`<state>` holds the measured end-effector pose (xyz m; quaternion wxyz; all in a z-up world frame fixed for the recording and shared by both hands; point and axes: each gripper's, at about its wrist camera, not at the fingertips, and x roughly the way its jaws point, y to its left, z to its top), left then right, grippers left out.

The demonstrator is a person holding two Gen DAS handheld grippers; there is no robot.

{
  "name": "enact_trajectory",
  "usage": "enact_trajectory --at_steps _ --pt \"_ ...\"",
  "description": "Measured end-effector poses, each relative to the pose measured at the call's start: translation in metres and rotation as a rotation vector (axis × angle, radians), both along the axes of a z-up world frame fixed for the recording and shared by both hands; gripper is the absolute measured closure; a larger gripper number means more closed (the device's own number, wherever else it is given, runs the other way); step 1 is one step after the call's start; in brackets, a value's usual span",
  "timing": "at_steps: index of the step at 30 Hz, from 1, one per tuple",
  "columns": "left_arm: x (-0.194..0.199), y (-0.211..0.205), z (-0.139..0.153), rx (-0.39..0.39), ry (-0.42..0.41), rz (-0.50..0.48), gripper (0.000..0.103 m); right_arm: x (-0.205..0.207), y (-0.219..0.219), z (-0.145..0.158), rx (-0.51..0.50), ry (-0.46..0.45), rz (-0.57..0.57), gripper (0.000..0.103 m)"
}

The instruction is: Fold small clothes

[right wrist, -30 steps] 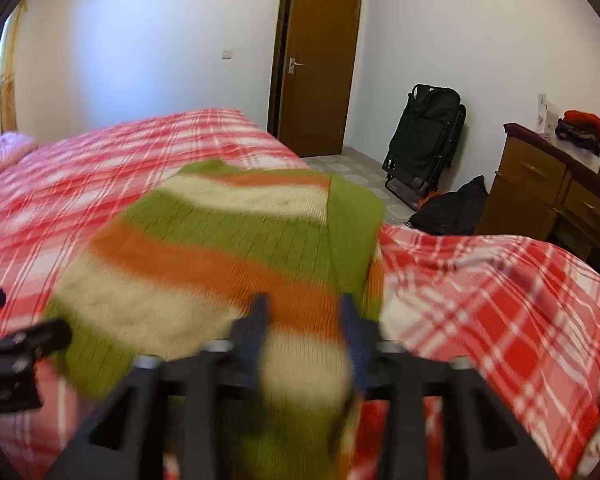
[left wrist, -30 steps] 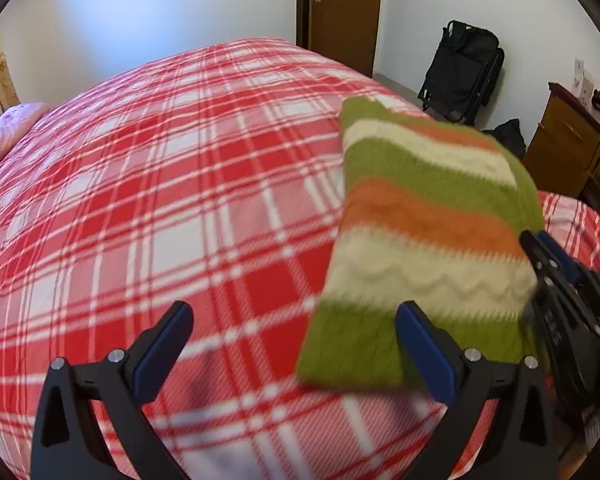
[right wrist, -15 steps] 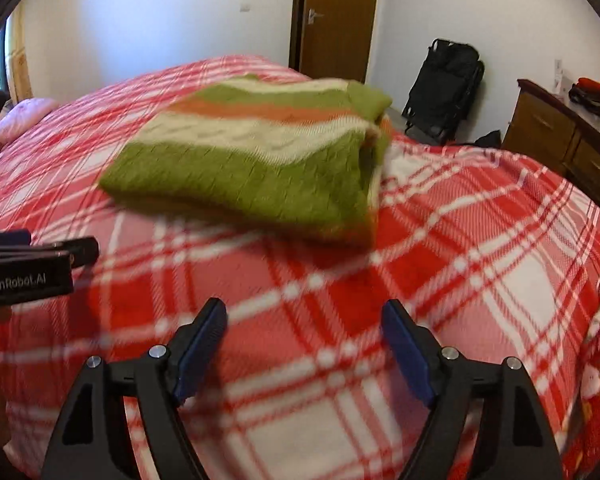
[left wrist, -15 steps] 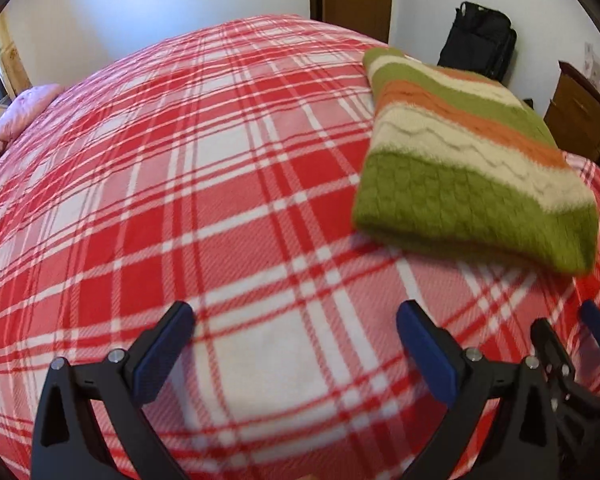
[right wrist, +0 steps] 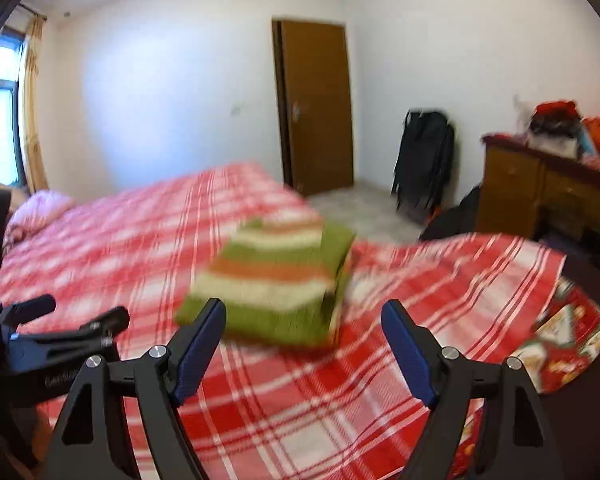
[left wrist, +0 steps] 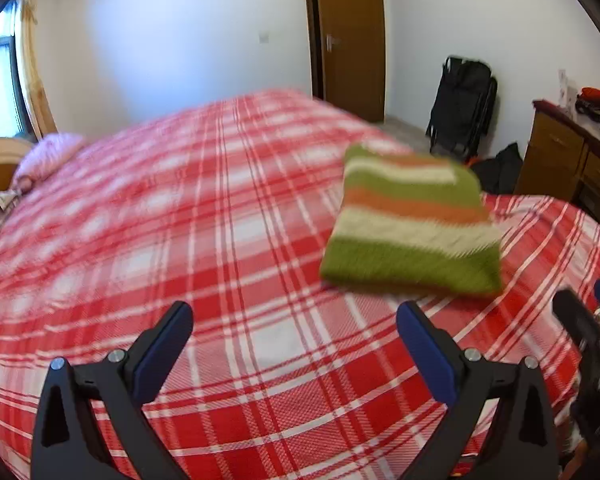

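A folded knit sweater (left wrist: 412, 224) with green, orange and cream stripes lies flat on the red plaid bed (left wrist: 180, 220); it also shows in the right wrist view (right wrist: 276, 284). My left gripper (left wrist: 294, 320) is open and empty, pulled back from the sweater, which lies ahead to its right. My right gripper (right wrist: 304, 320) is open and empty, just short of the sweater's near edge. The right gripper shows at the edge of the left wrist view (left wrist: 584, 328), and the left gripper shows at the left of the right wrist view (right wrist: 60, 332).
A pink pillow (left wrist: 48, 152) lies at the bed's far left. A wooden dresser (right wrist: 548, 192) with clutter on top stands at right. A black folded stroller (right wrist: 424, 160) leans by the brown door (right wrist: 316, 108). The bed's right edge drops off near a patterned cloth (right wrist: 568, 340).
The right gripper let go of the sweater, which now lies on the bed. Both grippers have pulled back and lifted away from it.
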<state>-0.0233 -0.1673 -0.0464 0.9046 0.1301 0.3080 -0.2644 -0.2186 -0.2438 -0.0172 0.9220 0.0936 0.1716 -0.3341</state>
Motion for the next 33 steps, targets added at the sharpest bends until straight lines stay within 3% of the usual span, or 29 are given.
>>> enact_trajectory --at_steps 6,12,22,33 --pt "-0.028 0.02 0.05 -0.12 -0.104 -0.02 0.0 -0.021 0.01 0.033 -0.011 -0.113 0.0 0.022" --pt "-0.049 0.032 0.076 -0.146 -0.251 -0.007 0.0 -0.034 0.02 0.052 -0.036 -0.172 -0.001 0.022" --pt "-0.065 0.035 0.09 -0.18 -0.309 -0.033 0.0 -0.042 0.034 0.062 -0.093 -0.204 -0.025 0.022" --pt "-0.067 0.031 0.089 -0.178 -0.303 -0.036 0.0 -0.044 0.029 0.059 -0.06 -0.209 -0.025 0.022"
